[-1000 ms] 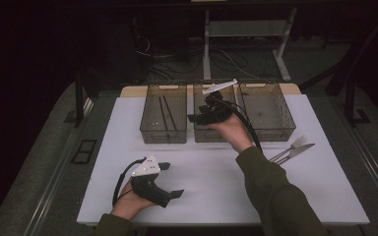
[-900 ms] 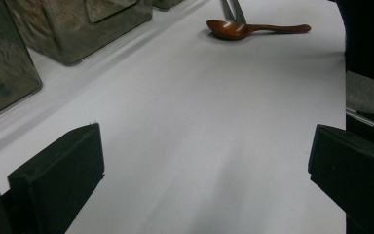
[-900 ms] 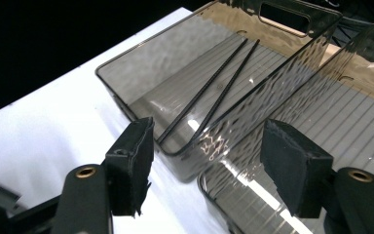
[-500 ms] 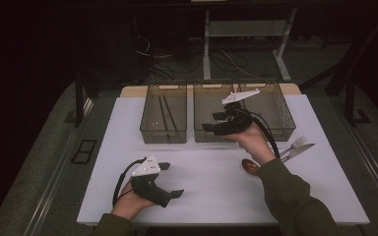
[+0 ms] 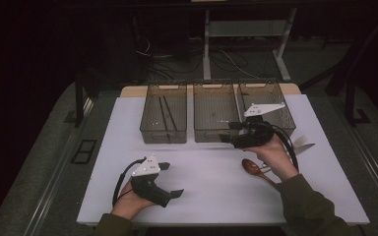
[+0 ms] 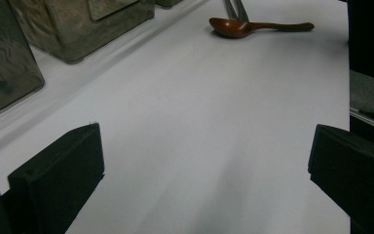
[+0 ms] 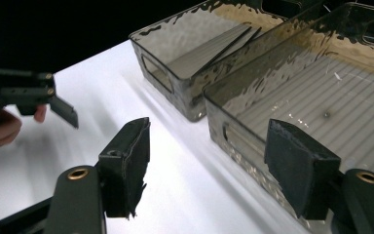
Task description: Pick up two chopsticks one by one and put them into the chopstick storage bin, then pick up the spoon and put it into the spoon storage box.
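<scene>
right gripper (image 5: 229, 136), jaws apart and empty, hovers mid-frame by the bins (image 5: 215, 112). best swing it down-right onto the spoon (image 5: 251, 167) lying just below, pinching the handle. left gripper (image 5: 173, 179) rests released, lower left.

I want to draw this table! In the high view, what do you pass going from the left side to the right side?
Left gripper → left bin with dark sticks → middle bin → wooden spoon → fork.
</scene>
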The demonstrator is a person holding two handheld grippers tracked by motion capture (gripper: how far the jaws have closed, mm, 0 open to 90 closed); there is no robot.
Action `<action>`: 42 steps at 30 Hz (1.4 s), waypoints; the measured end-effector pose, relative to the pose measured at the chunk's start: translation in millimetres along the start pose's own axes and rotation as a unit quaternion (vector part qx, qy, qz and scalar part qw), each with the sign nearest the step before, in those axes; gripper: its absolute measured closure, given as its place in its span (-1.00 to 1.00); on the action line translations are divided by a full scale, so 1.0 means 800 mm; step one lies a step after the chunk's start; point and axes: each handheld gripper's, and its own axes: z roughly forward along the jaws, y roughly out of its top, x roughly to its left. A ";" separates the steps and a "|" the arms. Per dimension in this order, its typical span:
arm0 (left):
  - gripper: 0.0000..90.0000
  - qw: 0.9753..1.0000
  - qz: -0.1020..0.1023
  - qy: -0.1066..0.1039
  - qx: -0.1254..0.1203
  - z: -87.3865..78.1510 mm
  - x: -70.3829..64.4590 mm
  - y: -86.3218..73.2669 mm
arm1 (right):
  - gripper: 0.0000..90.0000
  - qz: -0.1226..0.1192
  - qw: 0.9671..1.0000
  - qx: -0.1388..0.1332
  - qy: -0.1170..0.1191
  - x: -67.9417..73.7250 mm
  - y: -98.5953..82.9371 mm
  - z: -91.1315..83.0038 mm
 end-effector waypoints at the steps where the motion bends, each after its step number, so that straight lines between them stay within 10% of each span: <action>1: -1.00 1.000 0.000 0.000 0.000 0.000 0.000 0.000 | -0.25 -0.002 1.000 -0.002 0.001 0.000 -0.004 -0.004; 42: -1.00 1.000 -0.001 0.006 -0.005 -0.006 0.005 -0.002 | -0.11 0.006 0.997 0.061 -0.047 -0.012 -0.125 -0.101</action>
